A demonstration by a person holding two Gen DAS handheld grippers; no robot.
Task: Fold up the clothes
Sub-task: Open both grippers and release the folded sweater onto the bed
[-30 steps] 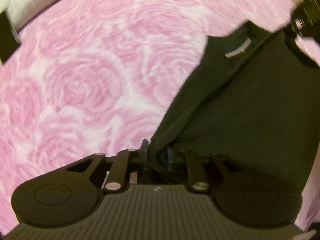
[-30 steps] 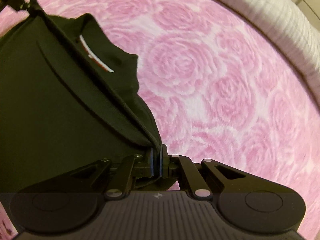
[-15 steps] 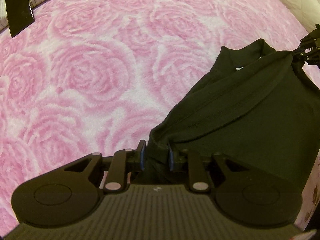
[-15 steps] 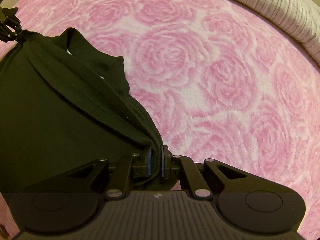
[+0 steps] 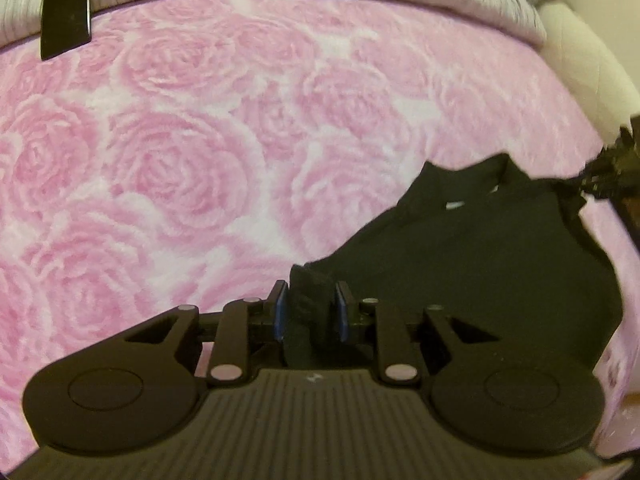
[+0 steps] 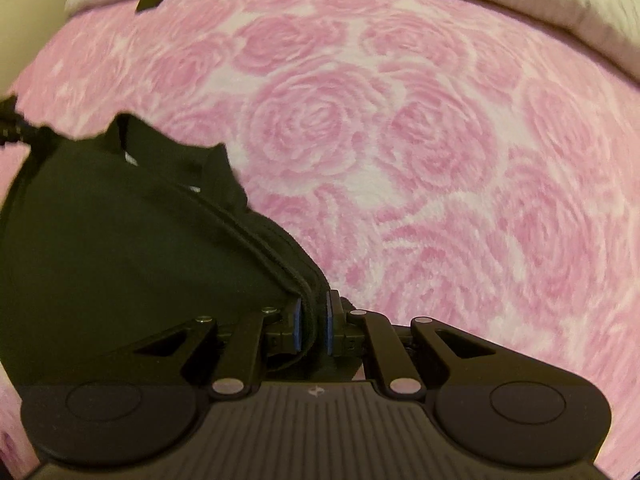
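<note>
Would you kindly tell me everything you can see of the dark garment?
The dark garment looks like soft knit, blackish green, with a stitched hem and a small white label near its neckline. It hangs bunched between both tongs: the left tongs stand apart with fabric between them, and the right tongs pinch its hem. Below lies the pink rose blanket.
</note>
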